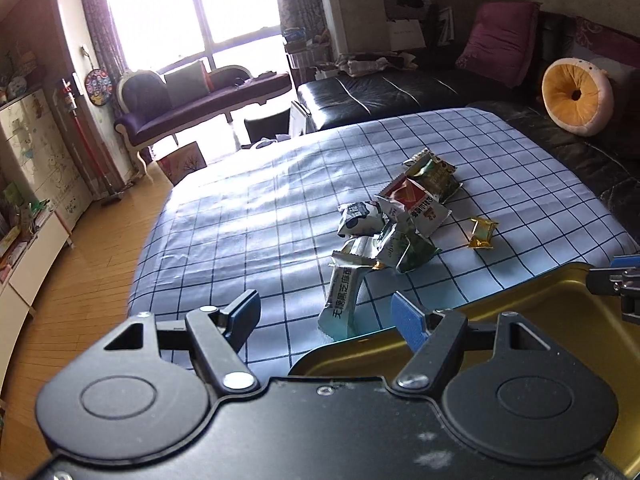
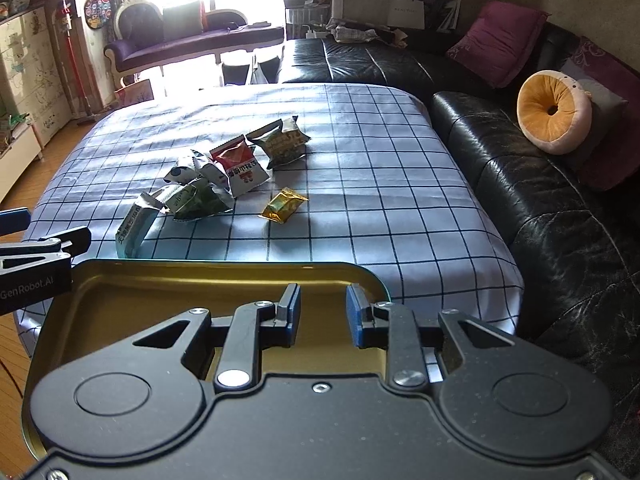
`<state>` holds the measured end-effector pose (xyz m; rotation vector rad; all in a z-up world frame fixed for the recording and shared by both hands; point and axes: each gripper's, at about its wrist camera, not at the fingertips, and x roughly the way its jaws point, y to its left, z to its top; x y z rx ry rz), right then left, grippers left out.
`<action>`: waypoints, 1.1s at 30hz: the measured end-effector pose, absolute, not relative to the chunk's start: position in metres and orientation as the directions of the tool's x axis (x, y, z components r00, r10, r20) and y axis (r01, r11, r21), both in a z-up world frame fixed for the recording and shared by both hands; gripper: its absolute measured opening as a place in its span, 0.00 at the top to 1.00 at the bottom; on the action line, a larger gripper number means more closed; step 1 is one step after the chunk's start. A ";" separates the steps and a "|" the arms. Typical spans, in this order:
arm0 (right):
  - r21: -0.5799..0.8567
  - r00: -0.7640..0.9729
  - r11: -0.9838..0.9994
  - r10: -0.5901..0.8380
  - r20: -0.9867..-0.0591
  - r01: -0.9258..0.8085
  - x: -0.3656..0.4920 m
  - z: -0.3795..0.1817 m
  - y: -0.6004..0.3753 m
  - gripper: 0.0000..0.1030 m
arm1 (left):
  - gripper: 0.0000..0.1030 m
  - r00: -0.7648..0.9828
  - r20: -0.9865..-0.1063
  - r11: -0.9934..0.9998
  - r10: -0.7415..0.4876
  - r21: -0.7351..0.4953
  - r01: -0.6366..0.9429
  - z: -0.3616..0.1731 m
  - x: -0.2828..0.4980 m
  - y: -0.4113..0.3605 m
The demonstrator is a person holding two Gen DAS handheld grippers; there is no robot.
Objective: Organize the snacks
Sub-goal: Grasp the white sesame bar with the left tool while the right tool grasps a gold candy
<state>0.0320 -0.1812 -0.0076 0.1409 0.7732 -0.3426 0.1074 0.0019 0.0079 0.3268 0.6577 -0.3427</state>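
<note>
a gold tin tray [image 2: 120, 280] is seen at the near edge of the checked tablecloth [image 2: 380, 152]. beyond the tray, a heap of snack packets [image 2: 224, 176] is piled mid-cloth, and a gold packet [image 2: 284, 205] is set just beside the heap, apart from it. the left gripper [image 1: 326, 314] is held wide apart at the tray's left rim, clamping nothing. the right gripper [image 2: 320, 314] is held above the tray's inside, jaws parted, empty.
</note>
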 end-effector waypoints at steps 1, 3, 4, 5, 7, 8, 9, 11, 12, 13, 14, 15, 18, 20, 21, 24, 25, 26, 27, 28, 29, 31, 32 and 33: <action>0.023 0.665 0.936 -0.232 -0.710 0.352 0.037 -0.008 -0.184 0.65 | 0.26 0.727 -0.654 0.889 -0.211 0.180 0.420 0.005 0.114 0.000; 0.089 0.666 0.929 -0.189 -0.722 0.360 0.047 -0.009 -0.192 0.65 | 0.26 0.700 -0.683 0.884 -0.209 0.175 0.434 -0.004 0.127 -0.004; 0.126 0.666 0.922 -0.165 -0.728 0.366 0.053 -0.010 -0.197 0.65 | 0.26 0.694 -0.690 0.881 -0.205 0.178 0.438 -0.008 0.133 -0.005; 0.167 0.667 0.915 -0.135 -0.732 0.368 0.058 -0.012 -0.201 0.65 | 0.26 0.688 -0.698 0.879 -0.199 0.183 0.441 -0.014 0.138 -0.007; 0.246 0.683 0.891 -0.093 -0.725 0.382 0.069 -0.015 -0.211 0.65 | 0.26 0.674 -0.716 0.878 -0.183 0.190 0.440 -0.024 0.150 -0.009; 0.272 0.692 0.876 -0.092 -0.716 0.398 0.072 -0.017 -0.214 0.65 | 0.26 0.664 -0.725 0.878 -0.182 0.184 0.442 -0.028 0.155 -0.010; 0.285 0.696 0.863 -0.102 -0.711 0.418 0.076 -0.018 -0.218 0.65 | 0.27 0.653 -0.734 0.878 -0.186 0.174 0.445 -0.031 0.159 -0.010; 0.271 0.690 0.863 -0.116 -0.715 0.426 0.086 -0.020 -0.221 0.65 | 0.27 0.632 -0.748 0.878 -0.204 0.146 0.456 -0.035 0.166 -0.010; 0.258 0.687 0.868 -0.122 -0.716 0.423 0.093 -0.021 -0.222 0.65 | 0.27 0.625 -0.753 0.878 -0.207 0.139 0.458 -0.036 0.170 -0.011; 0.245 0.684 0.874 -0.127 -0.719 0.420 0.098 -0.022 -0.223 0.65 | 0.27 0.621 -0.756 0.878 -0.209 0.135 0.460 -0.037 0.173 -0.012; 0.232 0.681 0.880 -0.130 -0.720 0.414 0.103 -0.023 -0.223 0.65 | 0.28 0.616 -0.759 0.876 -0.211 0.132 0.464 -0.039 0.176 -0.012; 0.218 0.679 0.888 -0.133 -0.722 0.405 0.108 -0.025 -0.224 0.66 | 0.29 0.614 -0.760 0.874 -0.212 0.133 0.467 -0.040 0.179 -0.013; 0.171 0.679 0.903 -0.160 -0.716 0.393 0.119 -0.029 -0.222 0.67 | 0.34 0.599 -0.775 0.879 -0.201 0.127 0.459 -0.046 0.189 -0.013; 0.146 0.672 0.908 -0.175 -0.720 0.392 0.125 -0.032 -0.220 0.68 | 0.44 0.573 -0.796 0.887 -0.197 0.104 0.449 -0.049 0.195 -0.012; 0.139 0.663 0.905 -0.183 -0.726 0.402 0.129 -0.034 -0.220 0.68 | 0.48 0.556 -0.805 0.888 -0.205 0.087 0.452 -0.050 0.198 -0.012; 0.156 0.644 0.898 -0.165 -0.747 0.412 0.138 -0.041 -0.224 0.68 | 0.51 0.539 -0.812 0.890 -0.225 0.053 0.452 -0.054 0.201 -0.010; 0.166 0.634 0.893 -0.157 -0.757 0.419 0.141 -0.044 -0.226 0.68 | 0.51 0.546 -0.807 0.891 -0.227 0.054 0.451 -0.053 0.201 -0.010; 0.177 0.625 0.887 -0.148 -0.766 0.426 0.144 -0.047 -0.228 0.68 | 0.55 0.552 -0.802 0.892 -0.228 0.056 0.449 -0.053 0.202 -0.010; 0.189 0.618 0.882 -0.136 -0.774 0.431 0.147 -0.049 -0.230 0.67 | 0.61 0.557 -0.799 0.893 -0.229 0.056 0.447 -0.053 0.202 -0.009; 0.198 0.613 0.879 -0.127 -0.780 0.434 0.149 -0.051 -0.231 0.67 | 0.65 0.556 -0.798 0.893 -0.233 0.050 0.447 -0.052 0.203 -0.009; 0.206 0.613 0.876 -0.122 -0.781 0.437 0.150 -0.053 -0.232 0.67 | 0.73 0.552 -0.798 0.894 -0.240 0.040 0.447 -0.052 0.204 -0.009; 0.219 0.632 0.876 -0.118 -0.766 0.429 0.151 -0.051 -0.231 0.66 | 0.74 0.546 -0.801 0.899 -0.247 0.022 0.438 -0.052 0.206 -0.008; 0.218 0.638 0.880 -0.117 -0.761 0.422 0.152 -0.050 -0.230 0.66 | 0.74 0.545 -0.801 0.903 -0.248 0.013 0.430 -0.051 0.207 -0.008; 0.212 0.639 0.882 -0.122 -0.760 0.420 0.154 -0.048 -0.229 0.66 | 0.75 0.548 -0.799 0.906 -0.246 0.010 0.422 -0.050 0.207 -0.006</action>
